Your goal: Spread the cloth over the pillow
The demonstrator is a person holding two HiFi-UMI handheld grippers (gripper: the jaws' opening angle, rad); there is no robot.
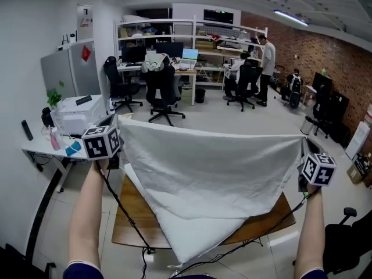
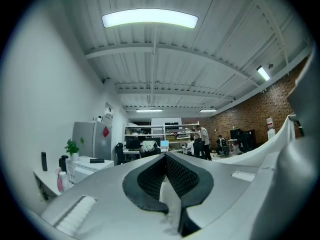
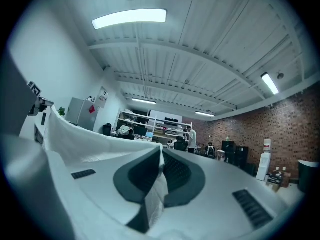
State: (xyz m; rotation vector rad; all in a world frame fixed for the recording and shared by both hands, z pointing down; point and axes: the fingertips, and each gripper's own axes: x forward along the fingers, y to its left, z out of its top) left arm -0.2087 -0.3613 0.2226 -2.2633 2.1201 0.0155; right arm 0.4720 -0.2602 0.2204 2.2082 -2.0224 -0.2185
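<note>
A white cloth (image 1: 209, 173) hangs stretched between my two raised grippers, its lower corner drooping over the wooden table (image 1: 133, 217). My left gripper (image 1: 118, 125) is shut on the cloth's upper left corner; a strip of cloth (image 2: 169, 196) sits pinched between its jaws (image 2: 166, 158). On the other side, my right gripper (image 1: 301, 147) is shut on the upper right corner, with fabric (image 3: 157, 189) caught in its jaws (image 3: 161, 153). A white edge (image 1: 131, 178) shows under the cloth's left side; I cannot tell if it is the pillow. The rest of the tabletop is hidden.
A white side table (image 1: 43, 147) with a printer (image 1: 80, 112) and bottles stands at the left. Black cables (image 1: 125, 211) trail down from the grippers. Office chairs (image 1: 164, 95), desks and shelves fill the back, with people (image 1: 267, 60) there. A black chair (image 1: 347, 243) sits near right.
</note>
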